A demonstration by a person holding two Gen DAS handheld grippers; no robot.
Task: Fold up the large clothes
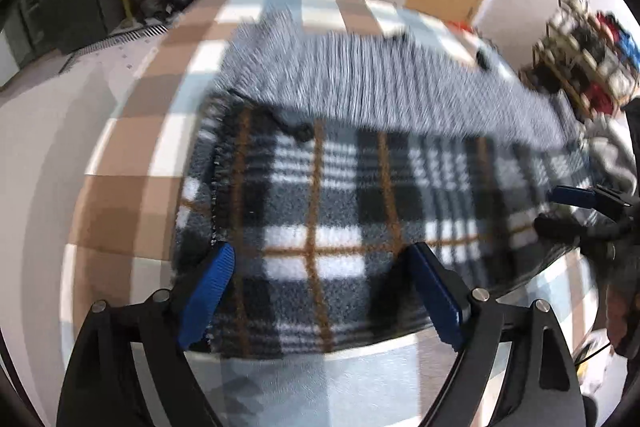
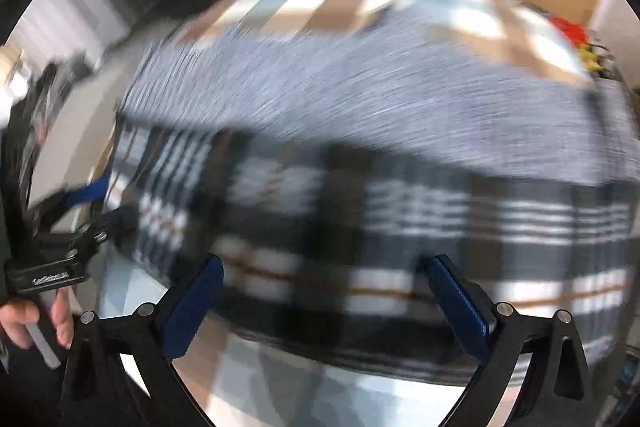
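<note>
Item 1 — shirt [image 1: 320,219]: plaid fleece, black, white and grey with tan lines, lying flat on the table [image 1: 132,163]. Its grey lining [image 1: 360,87] faces up along the far half, so I judge one panel is turned back along a crosswise fold. Near hem sits close to the table's front edge, within my reach.

Item 2 — left gripper [image 1: 320,291]: jaws wide, blue pads [image 1: 208,291] apart over the near hem, nothing pinched between them. I hold it pitched down at the cloth, ready, I judge, for a fresh grip.

Item 3 — right gripper [image 2: 320,303]: jaws also wide, pads on either side of the plaid, with no cloth caught between them that I can see. The view is badly blurred, so whether they touch the fabric I cannot tell. It also shows at the right edge of the left view, beside the shirt.

Item 4 — hand [image 2: 24,319]: bare fingers wrapped on the left gripper's handle, seen at the left edge of the right view.

Item 5 — table: checked tan, white and pale blue cloth.

Status: both grippers empty over the same hem — I judge the next fold is not yet begun
</note>
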